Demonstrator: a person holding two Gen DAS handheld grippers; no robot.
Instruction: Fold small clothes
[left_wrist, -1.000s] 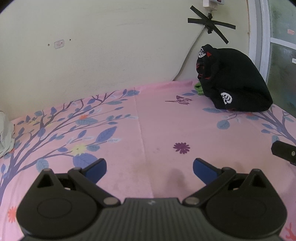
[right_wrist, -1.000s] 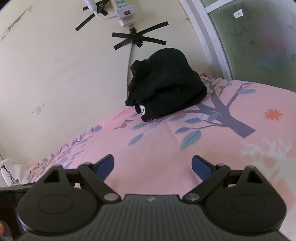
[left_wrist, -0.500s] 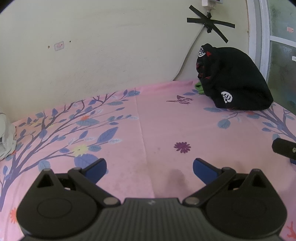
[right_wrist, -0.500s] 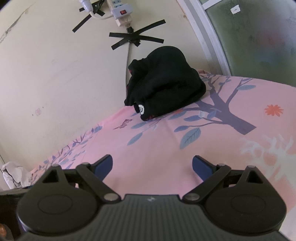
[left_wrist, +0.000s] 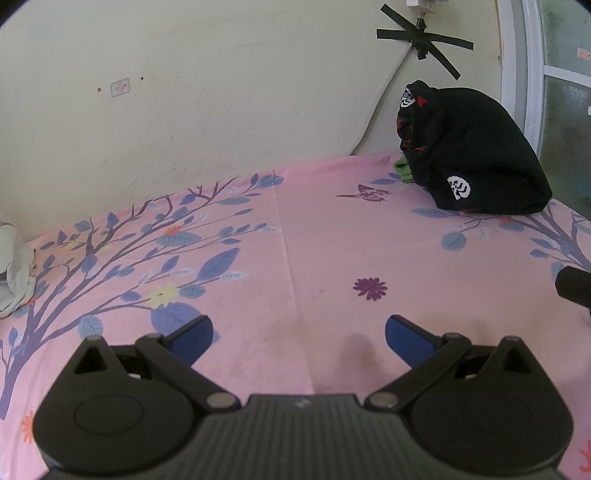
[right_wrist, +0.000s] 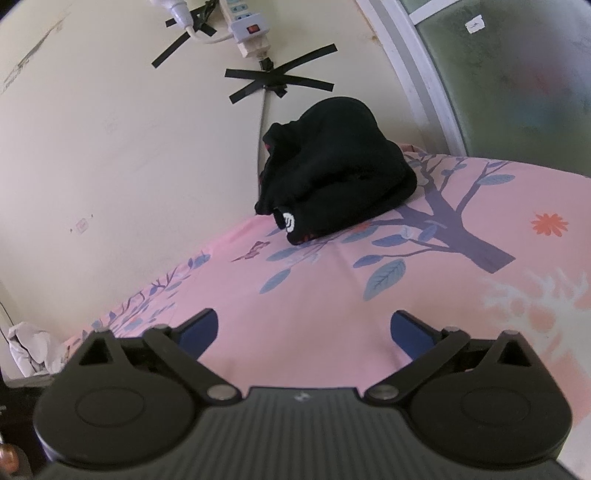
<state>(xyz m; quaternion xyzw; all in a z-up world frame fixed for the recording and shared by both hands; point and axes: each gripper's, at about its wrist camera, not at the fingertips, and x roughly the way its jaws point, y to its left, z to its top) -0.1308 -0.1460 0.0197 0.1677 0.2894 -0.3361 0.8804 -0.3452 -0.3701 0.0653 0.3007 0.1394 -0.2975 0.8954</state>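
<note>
Holding: you have both tools low over the pink bed sheet (left_wrist: 317, 236), nothing gripped, which I read as the pause ahead of a reach.
Left tongs (left_wrist: 298, 334): spread wide, blue pads far apart, empty; they hang over bare sheet in the lower middle of the left view, well apart from any garment.
Right tongs (right_wrist: 304, 330): equally wide and empty, aimed toward the upper middle of the right view where the dark pile sits.
Black clothes (left_wrist: 469, 147): bundled in a heap at the upper right of the left view, against the wall (left_wrist: 221, 92) by the window frame (left_wrist: 517, 74); likely parked there as the supply to fold, leaving the middle of the bed free as a work area.
Green cloth (left_wrist: 402, 170): a scrap peeking out at the heap's left foot.
White cloth (left_wrist: 14, 269): at the left edge, crumpled; whether it is folded I cannot tell.
Power strip (right_wrist: 247, 27): taped to the wall with black crosses, cable running down behind the heap.
Writing: white round prints on the black fabric and a small wall sticker, none legible; no brand readable.
</note>
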